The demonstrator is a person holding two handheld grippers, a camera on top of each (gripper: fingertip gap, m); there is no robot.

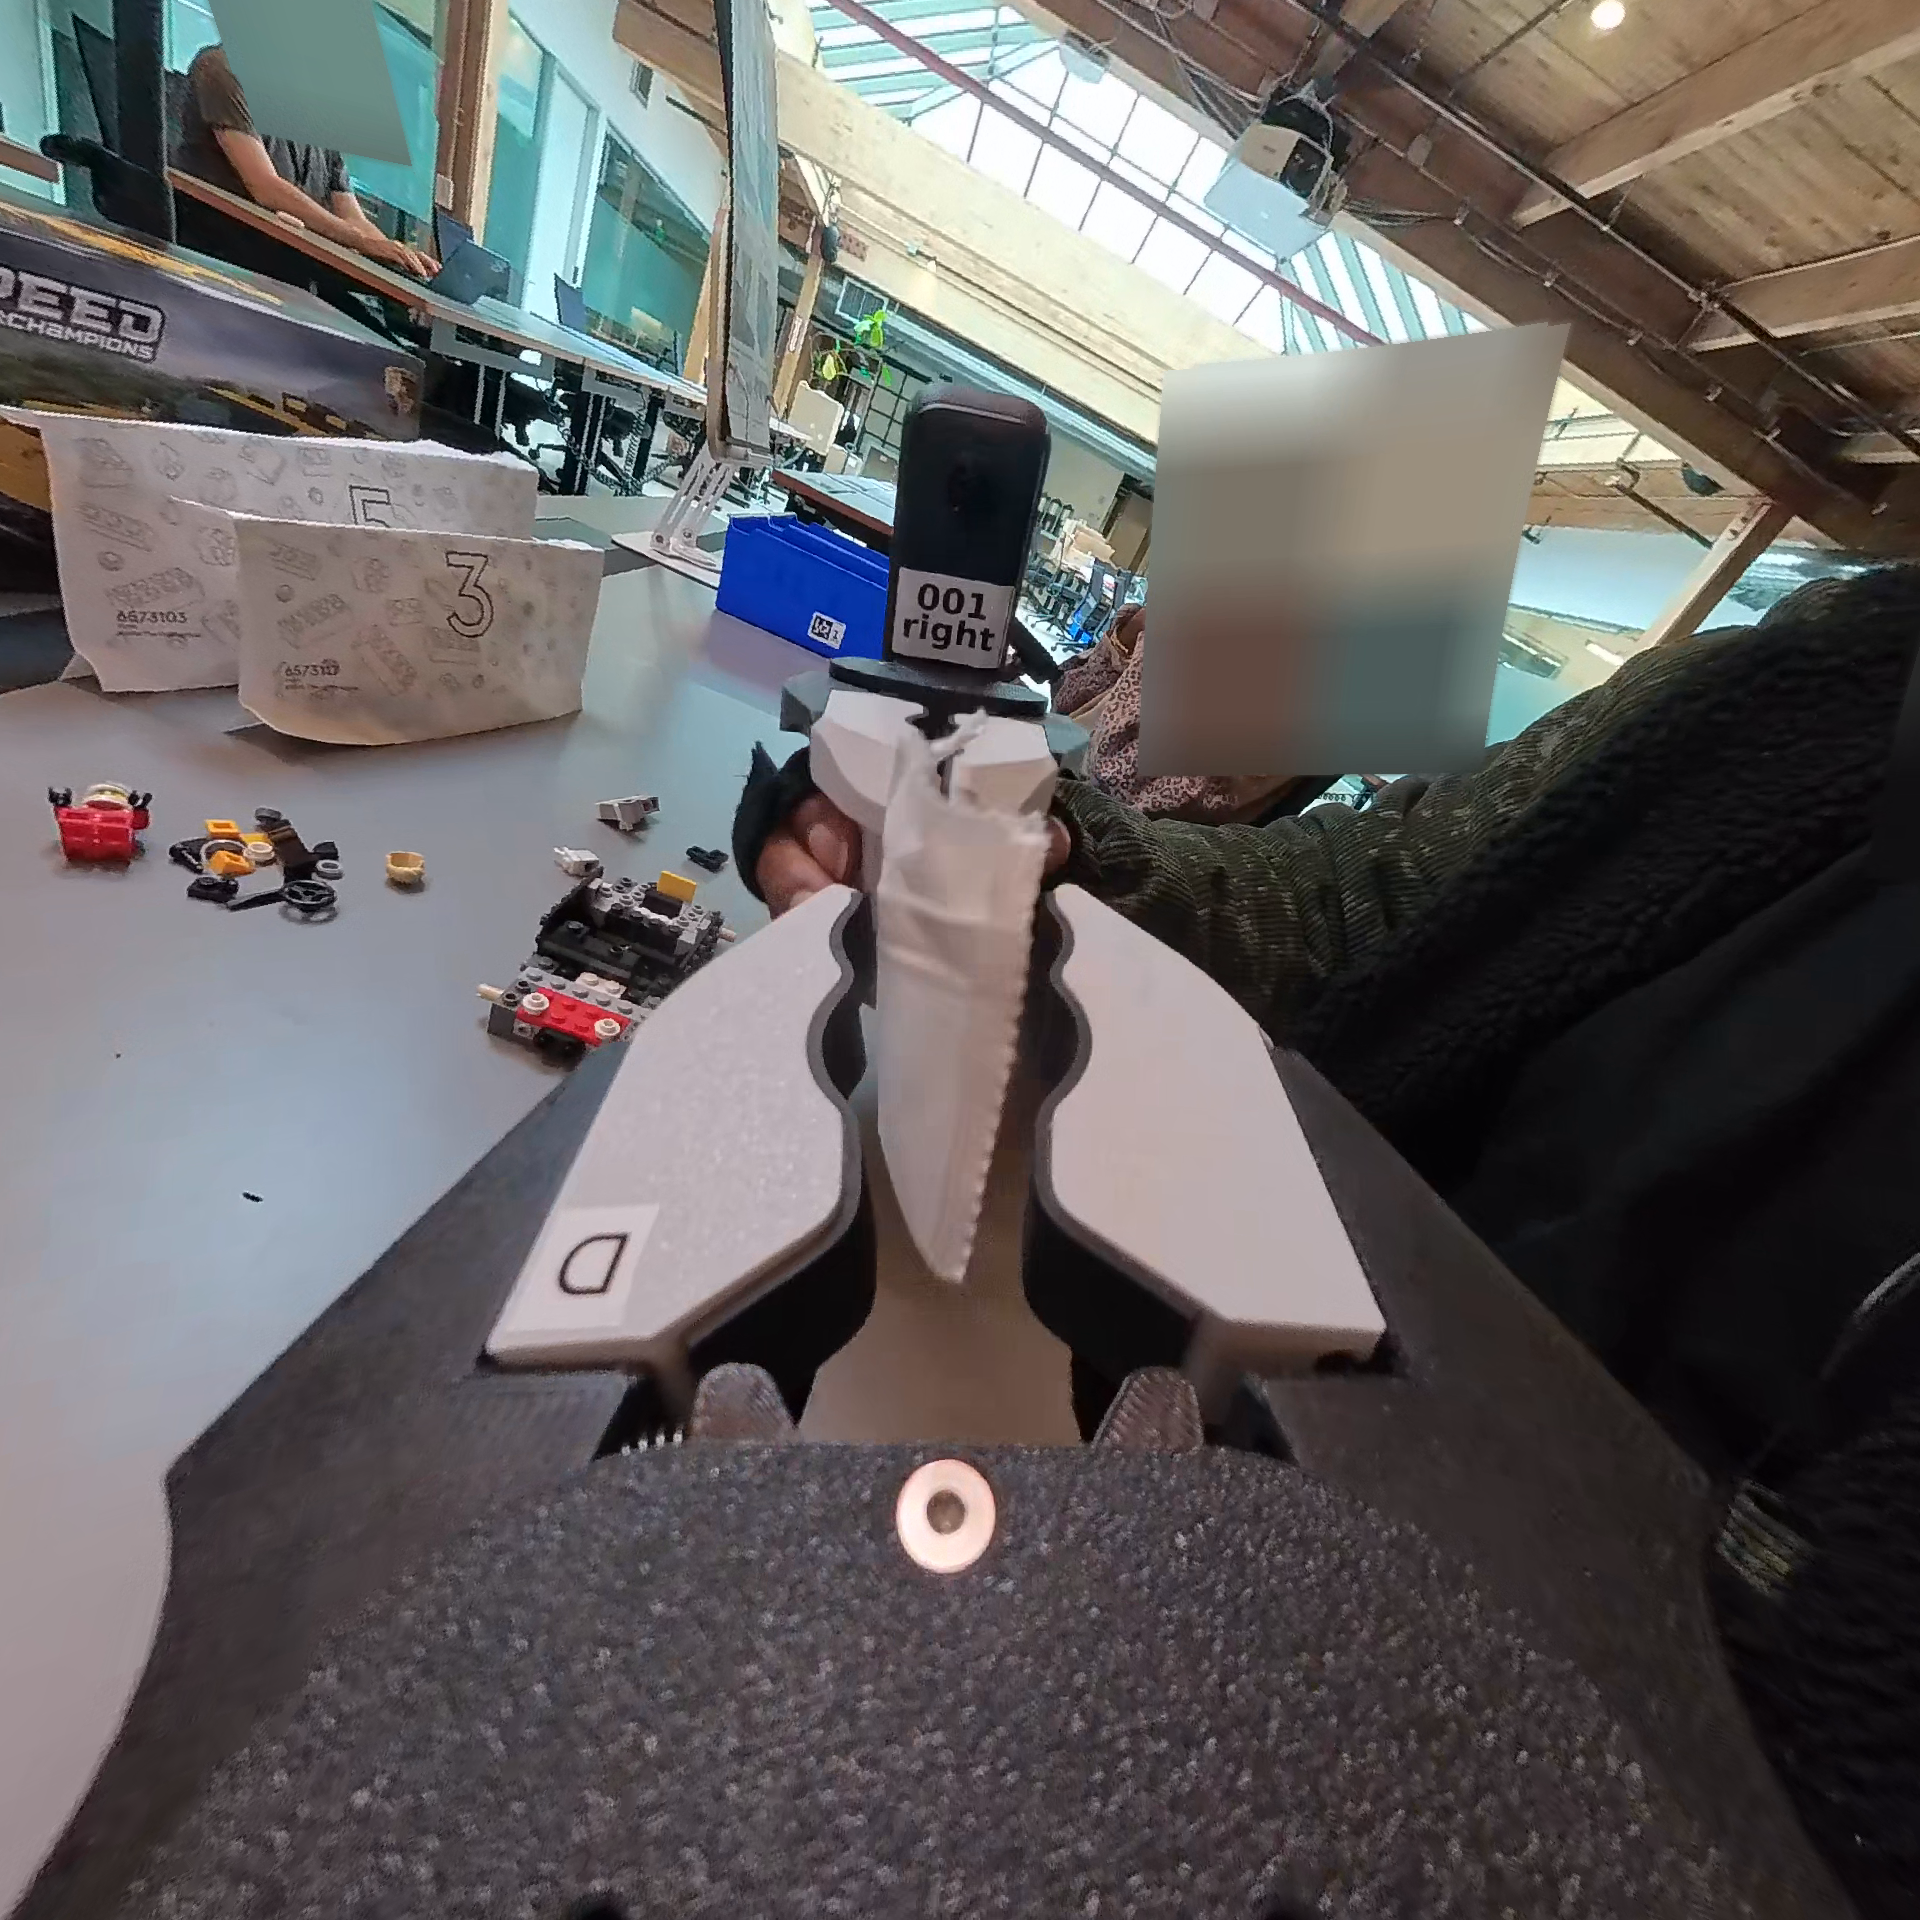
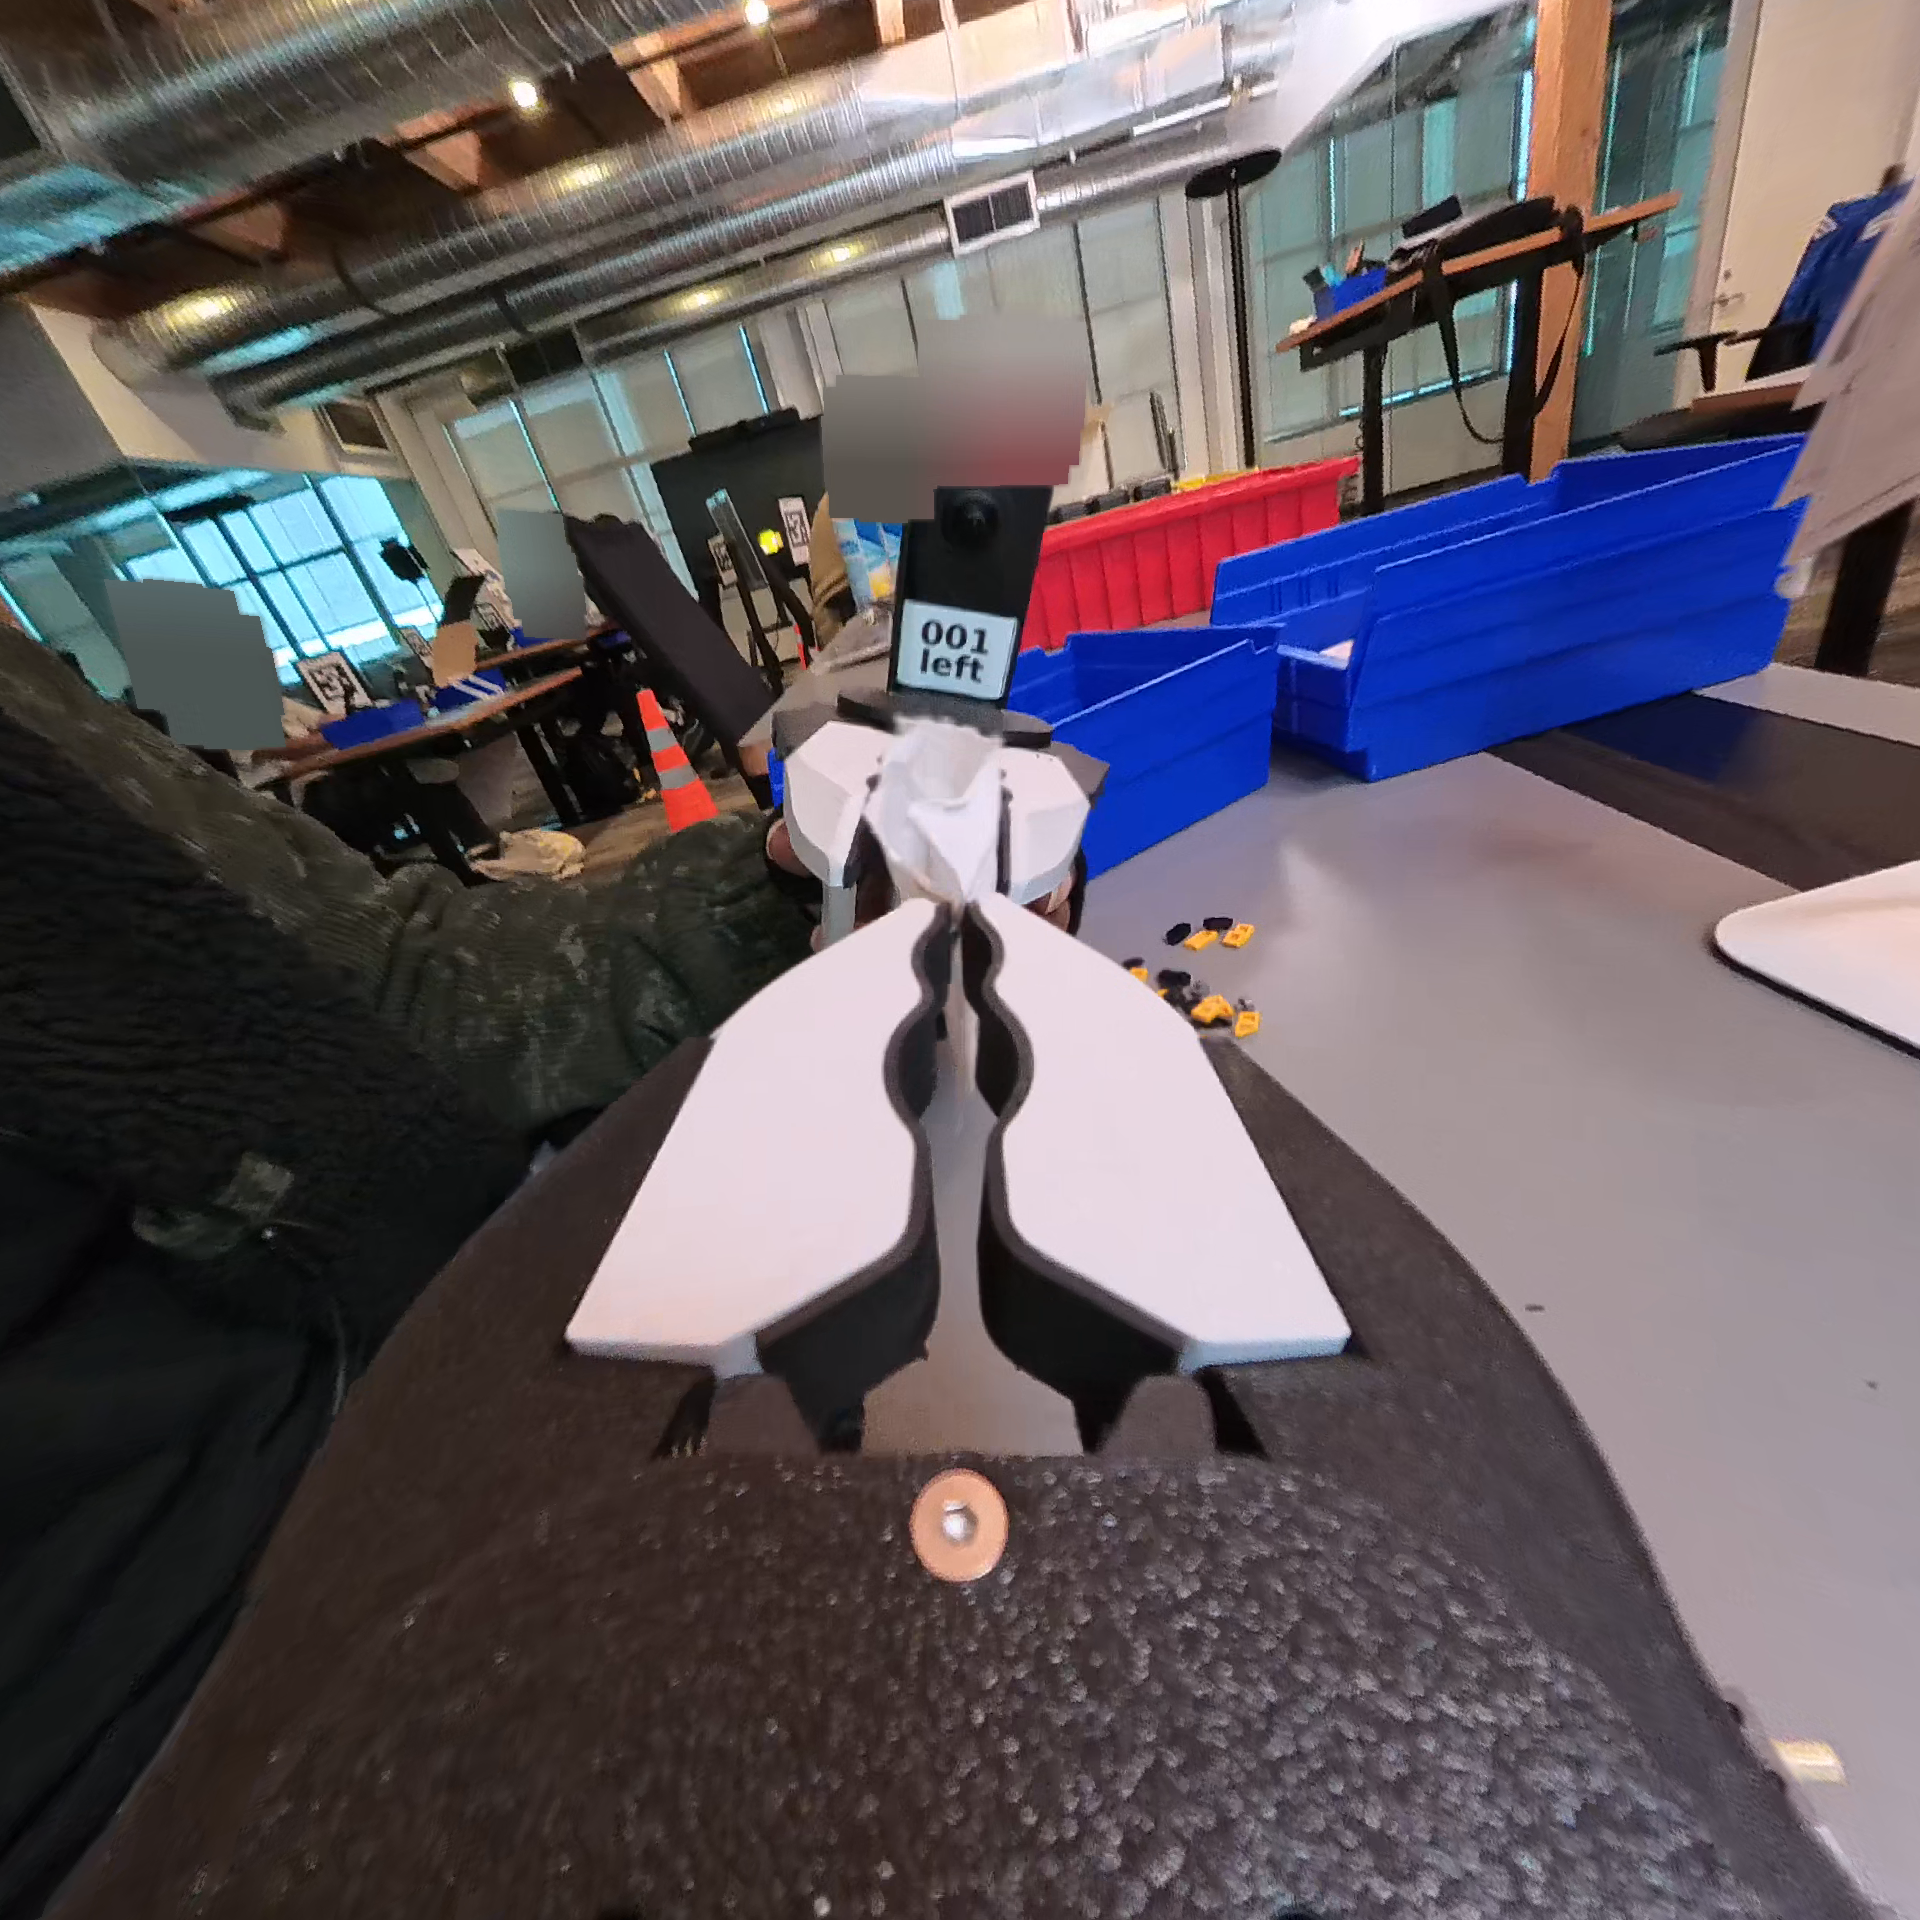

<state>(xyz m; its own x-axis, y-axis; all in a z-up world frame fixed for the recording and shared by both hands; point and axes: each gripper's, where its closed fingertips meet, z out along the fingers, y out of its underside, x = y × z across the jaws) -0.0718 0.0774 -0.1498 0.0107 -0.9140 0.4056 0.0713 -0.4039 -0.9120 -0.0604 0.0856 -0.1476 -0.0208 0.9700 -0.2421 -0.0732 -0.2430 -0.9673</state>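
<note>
Both grippers are facing each other mid-frame, sharing one white paper bag (image 1: 956, 997). Right gripper (image 2: 958, 920) has its jaws pinched on one end; left gripper (image 1: 951, 904) clamps the other narrowly, stretching it taut above the grey table (image 1: 260, 1091), brick car (image 1: 613, 956) at left.

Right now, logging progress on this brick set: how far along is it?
Done: a partly built black, grey and red model stands on the table. In hand: left gripper and right gripper hold a white paper bag between them. Left: loose pieces and two printed bags lie nearby.
</note>
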